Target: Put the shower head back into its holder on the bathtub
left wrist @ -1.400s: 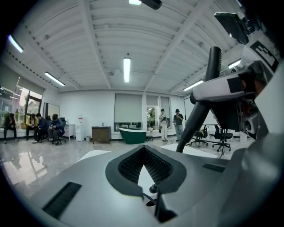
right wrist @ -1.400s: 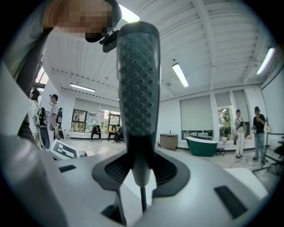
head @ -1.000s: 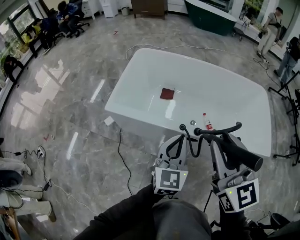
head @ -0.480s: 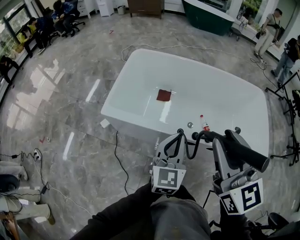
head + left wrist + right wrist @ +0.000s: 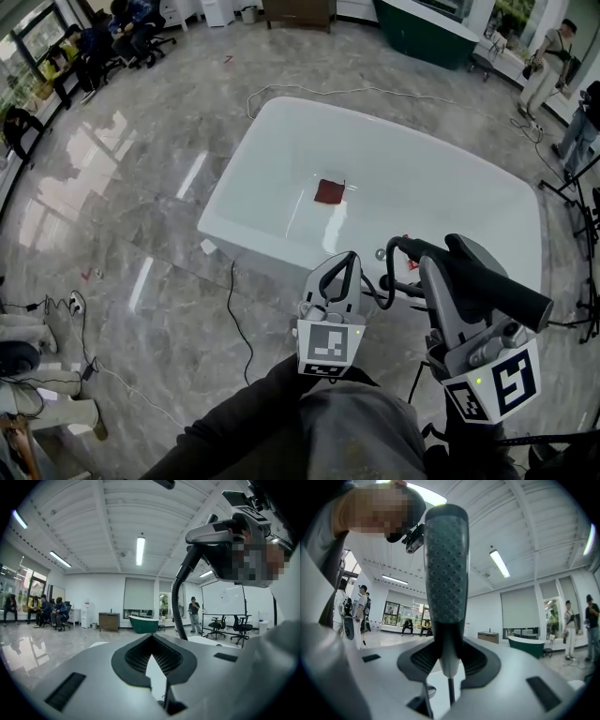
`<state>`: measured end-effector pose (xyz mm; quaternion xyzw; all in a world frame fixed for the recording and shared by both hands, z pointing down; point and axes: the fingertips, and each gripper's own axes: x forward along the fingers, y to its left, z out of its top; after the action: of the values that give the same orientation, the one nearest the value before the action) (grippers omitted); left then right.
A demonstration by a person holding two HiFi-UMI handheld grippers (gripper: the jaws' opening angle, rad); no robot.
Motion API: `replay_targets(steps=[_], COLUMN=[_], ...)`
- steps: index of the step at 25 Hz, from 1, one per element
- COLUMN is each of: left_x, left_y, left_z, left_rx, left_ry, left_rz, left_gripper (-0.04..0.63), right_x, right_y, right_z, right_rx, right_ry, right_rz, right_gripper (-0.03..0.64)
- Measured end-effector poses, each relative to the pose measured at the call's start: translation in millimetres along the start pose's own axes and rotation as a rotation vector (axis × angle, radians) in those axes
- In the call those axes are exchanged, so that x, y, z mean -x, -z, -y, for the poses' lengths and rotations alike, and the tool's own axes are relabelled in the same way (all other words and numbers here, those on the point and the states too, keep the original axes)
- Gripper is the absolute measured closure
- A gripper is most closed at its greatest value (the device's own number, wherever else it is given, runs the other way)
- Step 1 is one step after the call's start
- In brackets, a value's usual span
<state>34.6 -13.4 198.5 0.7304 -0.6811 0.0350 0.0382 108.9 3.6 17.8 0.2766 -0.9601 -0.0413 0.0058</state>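
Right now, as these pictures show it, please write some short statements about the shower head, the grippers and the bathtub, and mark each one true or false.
1. The right gripper is closed on the shower head. True.
2. The red cloth lies on the floor beside the bathtub. False: it lies inside the bathtub, on its bottom.
3. The shower head already sits in its holder on the bathtub. False: it is held in the right gripper, in the air near the tub's near rim.
4. A dark hose hangs from the shower head and passes beside the left gripper. True.
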Motion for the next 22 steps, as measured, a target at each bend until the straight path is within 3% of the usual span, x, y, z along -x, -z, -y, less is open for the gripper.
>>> replay_targets(steps=[9,22], left_x=[-7.5,-10.9], left_y=[-9.9,13.5], left_z=[-32.0,-15.4], left_rx=[0.011,0.026], left_ry=[-0.072,-0.050], left_rz=[0.043,-0.037], left_gripper=[0.592,0.592], right_x=[-39.7,-14.0], right_y=[-2.9,55.1], right_z=[-8.0,13.1], right_rx=[0.027,-0.078], right_ry=[-0.084,-0.029], right_rz=[0.005,-0.087], right_gripper=[0.479,0.479])
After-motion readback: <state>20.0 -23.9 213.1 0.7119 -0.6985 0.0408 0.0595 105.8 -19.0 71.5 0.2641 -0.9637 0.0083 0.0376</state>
